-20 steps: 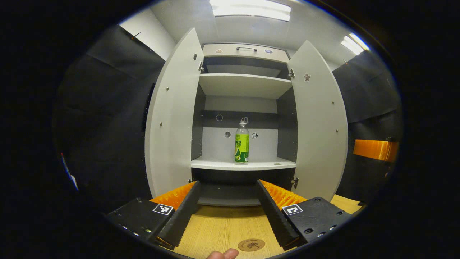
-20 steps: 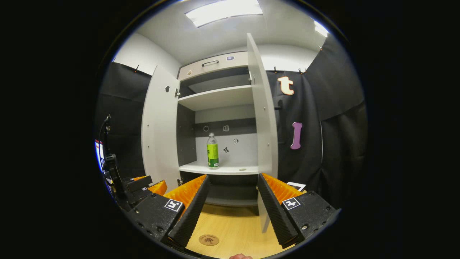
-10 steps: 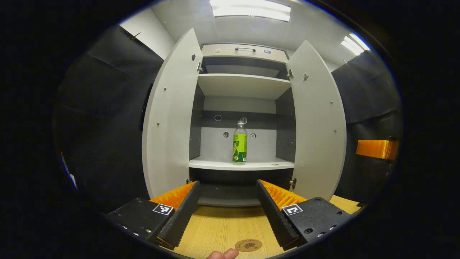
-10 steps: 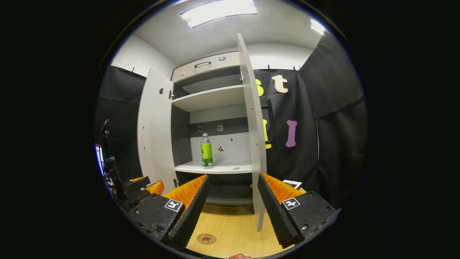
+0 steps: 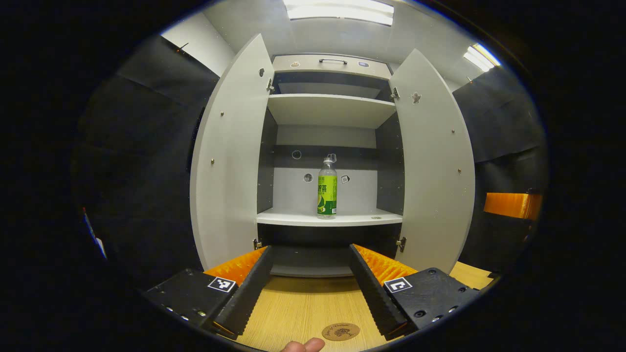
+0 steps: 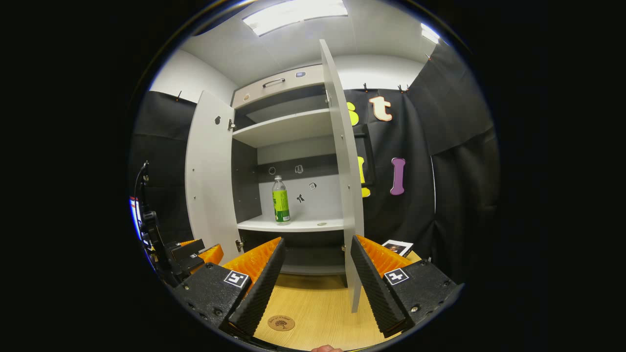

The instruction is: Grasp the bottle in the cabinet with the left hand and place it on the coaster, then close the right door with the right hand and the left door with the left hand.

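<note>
The upright green-labelled bottle (image 5: 327,187) stands dead ahead of the left gripper (image 5: 309,286), fingers spread and empty, mid-shelf (image 5: 293,219).

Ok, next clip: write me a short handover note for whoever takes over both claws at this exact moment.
Left claw: open, holding nothing, above the table, pointed at the cabinet.
Right claw: open, holding nothing, facing the right door's edge.
Bottle: upright on the cabinet's lower shelf, untouched.
Coaster: bare, on the table in front of the cabinet.
Left door and right door: both wide open.
Done: nothing yet.
Left: grasp the bottle with the left claw, set it on the coaster, close the right door with the right claw, then the left door with the left.
</note>
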Demonstrator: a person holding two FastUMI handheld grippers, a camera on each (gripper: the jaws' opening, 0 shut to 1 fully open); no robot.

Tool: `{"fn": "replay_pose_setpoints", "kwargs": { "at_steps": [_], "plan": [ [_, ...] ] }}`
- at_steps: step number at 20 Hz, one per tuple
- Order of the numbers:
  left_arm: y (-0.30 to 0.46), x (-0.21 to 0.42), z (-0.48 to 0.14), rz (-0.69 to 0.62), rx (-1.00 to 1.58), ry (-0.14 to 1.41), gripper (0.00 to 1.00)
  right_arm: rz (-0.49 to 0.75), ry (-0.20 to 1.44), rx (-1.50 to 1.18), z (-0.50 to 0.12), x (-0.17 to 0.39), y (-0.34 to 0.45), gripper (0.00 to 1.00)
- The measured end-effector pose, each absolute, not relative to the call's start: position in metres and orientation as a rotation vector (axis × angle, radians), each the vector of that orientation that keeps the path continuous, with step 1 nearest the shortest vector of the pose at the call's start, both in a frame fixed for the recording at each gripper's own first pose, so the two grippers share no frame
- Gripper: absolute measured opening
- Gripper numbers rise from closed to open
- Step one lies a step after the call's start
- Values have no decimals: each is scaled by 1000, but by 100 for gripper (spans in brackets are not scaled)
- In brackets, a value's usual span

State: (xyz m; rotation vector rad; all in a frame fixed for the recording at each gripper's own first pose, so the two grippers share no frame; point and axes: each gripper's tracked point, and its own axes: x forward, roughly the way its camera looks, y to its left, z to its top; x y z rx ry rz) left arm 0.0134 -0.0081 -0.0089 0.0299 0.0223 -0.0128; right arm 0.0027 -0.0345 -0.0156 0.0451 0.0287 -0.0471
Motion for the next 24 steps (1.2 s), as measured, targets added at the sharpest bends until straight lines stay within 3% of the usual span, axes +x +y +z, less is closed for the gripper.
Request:
{"fn": "replay_pose_setpoints", "kwargs": {
  "at_steps": [6, 10, 11, 12, 19, 20, 21, 24],
  "plan": [
    [-10, 36, 5, -32, 29, -5, 94, -51, 46, 41, -22, 6, -35, 83],
    [-31, 70, 25, -128, -7, -36, 94, -63, 33, 27, -19, 6, -39, 83],
    [-36, 82, 31, -153, -20, -41, 99, -67, 32, 23, -17, 5, -41, 83],
    [-40, 97, 37, -174, -35, -48, 94, -73, 30, 20, -17, 4, -43, 83],
    [-44, 215, 50, -209, -75, -16, 94, -153, -5, 29, -5, -6, -65, 83],
    [-45, 228, 48, -215, -94, -5, 99, -169, -3, 27, -6, -8, -69, 83],
    [-46, 243, 48, -220, -116, 5, 94, -182, 1, 25, -7, -9, -73, 83],
    [-48, 288, 46, -232, -155, 32, 94, -232, 6, 22, -7, -13, -87, 83]
  ]
}}
